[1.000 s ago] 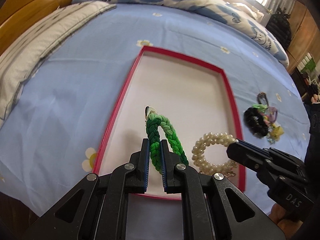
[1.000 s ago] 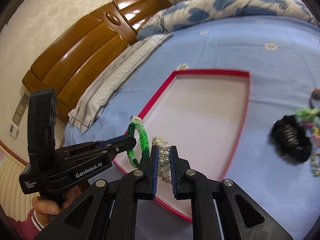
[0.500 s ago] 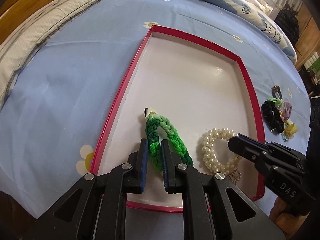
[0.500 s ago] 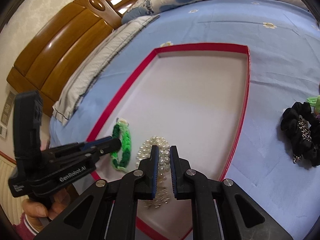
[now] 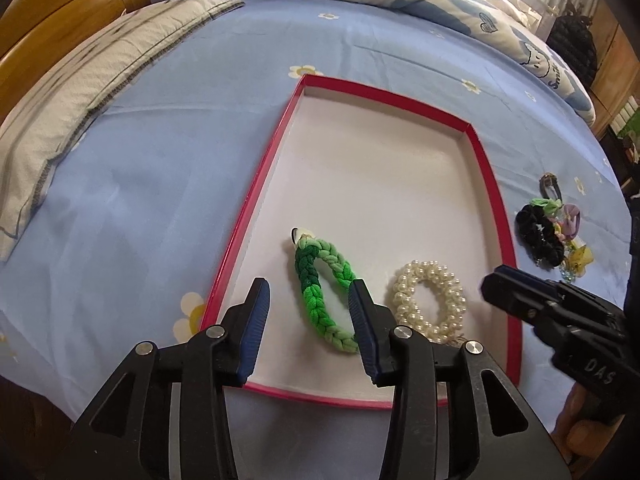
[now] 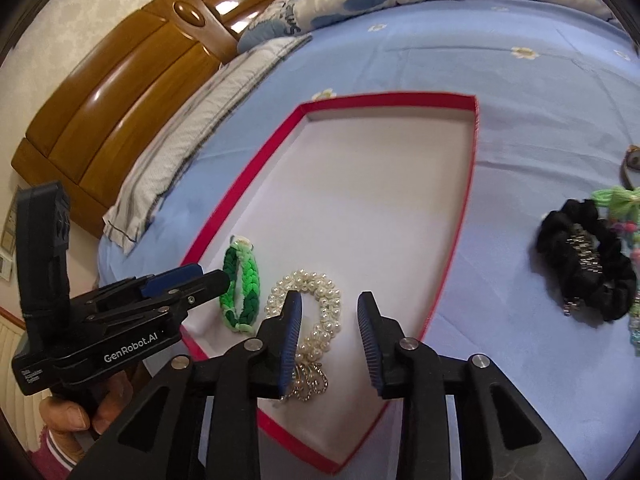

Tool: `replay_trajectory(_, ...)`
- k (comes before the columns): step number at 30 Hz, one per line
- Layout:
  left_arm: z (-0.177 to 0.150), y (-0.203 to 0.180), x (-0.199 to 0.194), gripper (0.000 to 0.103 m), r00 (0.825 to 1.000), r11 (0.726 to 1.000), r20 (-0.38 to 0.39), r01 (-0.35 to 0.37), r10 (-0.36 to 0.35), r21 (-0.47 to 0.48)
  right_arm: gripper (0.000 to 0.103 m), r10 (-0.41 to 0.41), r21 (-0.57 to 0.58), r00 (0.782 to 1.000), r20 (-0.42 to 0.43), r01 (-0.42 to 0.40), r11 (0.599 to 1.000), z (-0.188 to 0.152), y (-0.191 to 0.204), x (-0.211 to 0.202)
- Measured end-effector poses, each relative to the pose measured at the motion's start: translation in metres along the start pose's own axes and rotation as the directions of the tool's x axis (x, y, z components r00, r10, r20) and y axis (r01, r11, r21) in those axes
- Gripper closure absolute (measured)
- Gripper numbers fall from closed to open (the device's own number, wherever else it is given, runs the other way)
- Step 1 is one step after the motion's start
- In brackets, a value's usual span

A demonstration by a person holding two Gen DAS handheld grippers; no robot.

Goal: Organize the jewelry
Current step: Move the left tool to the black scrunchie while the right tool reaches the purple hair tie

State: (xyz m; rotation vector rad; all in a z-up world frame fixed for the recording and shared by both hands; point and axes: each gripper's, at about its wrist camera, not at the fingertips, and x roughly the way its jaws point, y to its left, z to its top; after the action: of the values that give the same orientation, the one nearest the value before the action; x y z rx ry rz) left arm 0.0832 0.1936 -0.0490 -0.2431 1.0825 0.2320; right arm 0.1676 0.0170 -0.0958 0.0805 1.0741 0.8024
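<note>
Jaws on both sides have spread wide since half a second ago: the left gripper (image 5: pixel 308 304) has let go of the green braided bracelet (image 5: pixel 322 288), the right gripper (image 6: pixel 329 312) of the pearl bracelet (image 6: pixel 310 304). Both bracelets lie side by side near the front of the red-rimmed tray (image 5: pixel 490 184). Beyond it, a black scrunchie (image 6: pixel 588 264) rests on the bed (image 5: pixel 160 152).

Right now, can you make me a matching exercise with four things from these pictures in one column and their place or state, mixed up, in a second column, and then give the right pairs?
Things:
1. green braided bracelet
2. pearl bracelet
3. black scrunchie
4. left gripper

Places or states:
A. on the blue bedsheet, outside the red tray
B. open, holding nothing
C. in the tray, nearer its left rim
D. in the tray, right of the green one

Pairs: 1-C, 2-D, 3-A, 4-B
</note>
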Motion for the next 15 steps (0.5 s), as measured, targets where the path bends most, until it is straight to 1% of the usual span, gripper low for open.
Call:
replay_trajectory(3, 0.001, -0.003, -0.008, 0.059, 1.000, 1.000, 0.012, 0.008, -0.008, -0.006, 0.069, 0.003, 0.018, 0.999, 0.032, -0.004, 1.000, -0.001, -0.002, -0.016)
replay_trajectory(6, 0.001, -0.008, -0.017, 0.059, 0.999, 1.000, 0.025, 0.020, -0.020, -0.001, 0.065, -0.001, 0.029, 0.998, 0.067, -0.001, 1.000, -0.004, -0.007, -0.033)
replay_trajectory(11, 0.002, -0.026, -0.029, 0.058, 0.998, 0.999, 0.041, 0.042, -0.043, 0.028, 0.065, -0.027, 0.081, 0.993, 0.112, 0.018, 0.997, -0.017, -0.027, -0.063)
replay_trajectory(15, 0.004, -0.049, -0.033, 0.058, 0.996, 0.995, 0.042, 0.074, -0.077, 0.060, 0.065, -0.057, 0.128, 0.988, 0.140, 0.039, 0.991, -0.027, -0.044, -0.085)
